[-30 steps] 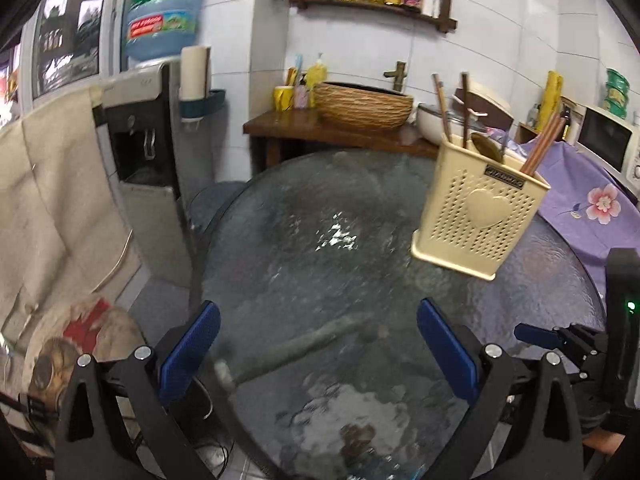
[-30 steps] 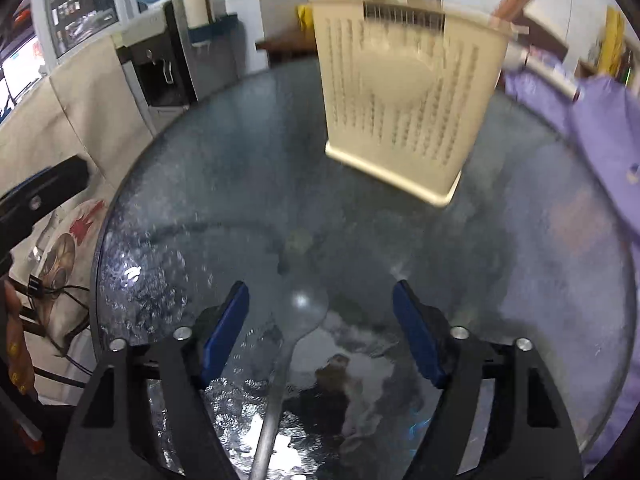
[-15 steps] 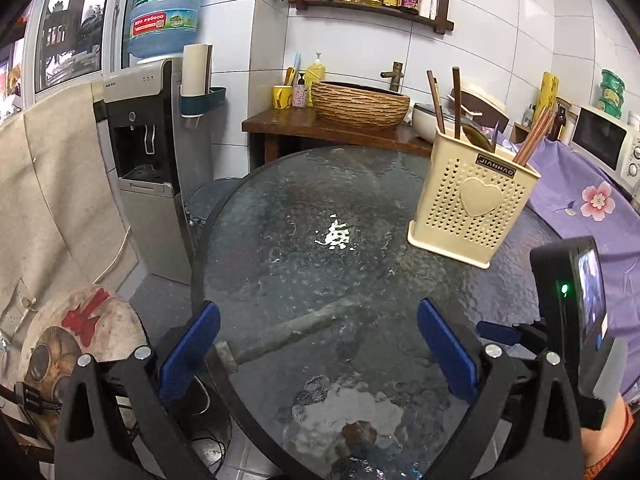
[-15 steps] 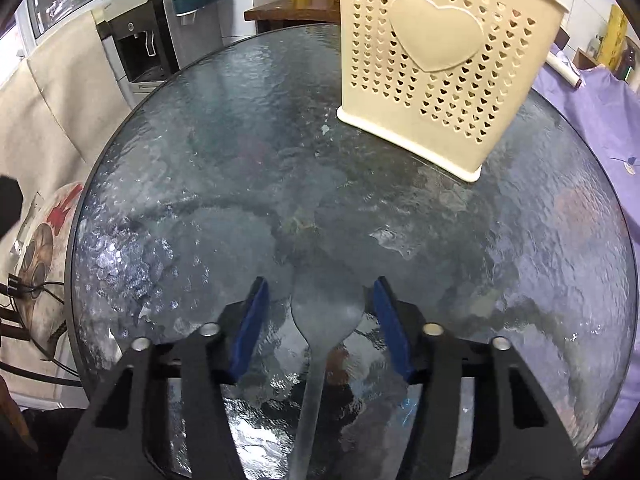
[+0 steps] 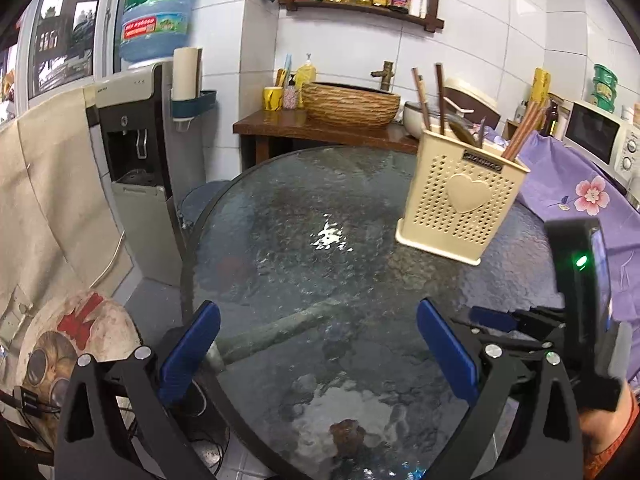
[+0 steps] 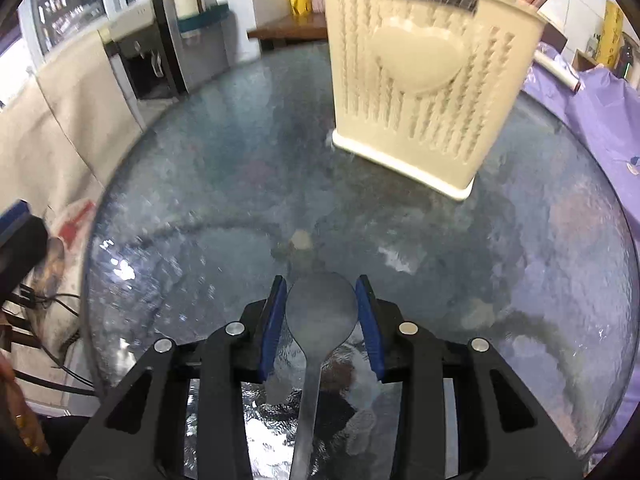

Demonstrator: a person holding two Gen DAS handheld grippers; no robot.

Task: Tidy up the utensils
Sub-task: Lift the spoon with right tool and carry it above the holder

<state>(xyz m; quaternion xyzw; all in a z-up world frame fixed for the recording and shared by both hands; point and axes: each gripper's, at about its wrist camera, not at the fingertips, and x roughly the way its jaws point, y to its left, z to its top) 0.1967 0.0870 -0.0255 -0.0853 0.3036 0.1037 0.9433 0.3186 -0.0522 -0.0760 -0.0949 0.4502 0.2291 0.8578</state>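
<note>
bench point(image 6: 540, 288): round textured glass top; wide bare stretch between the spoon and the holder, rim curving close behind the tools.
holder point(image 6: 428, 92): cream perforated caddy upright toward the far right, chopsticks point(image 5: 524, 132) sticking out of it; well apart from both tools.
left tool point(image 5: 320, 352): spread wide, nothing between the pads, hovering over the near-left rim.
right tool point(image 6: 322, 320): has just been closing; pads look pressed on both sides of the spoon point(image 6: 320, 316) bowl, though blur makes contact hard to confirm; handle runs back between the fingers.
</note>
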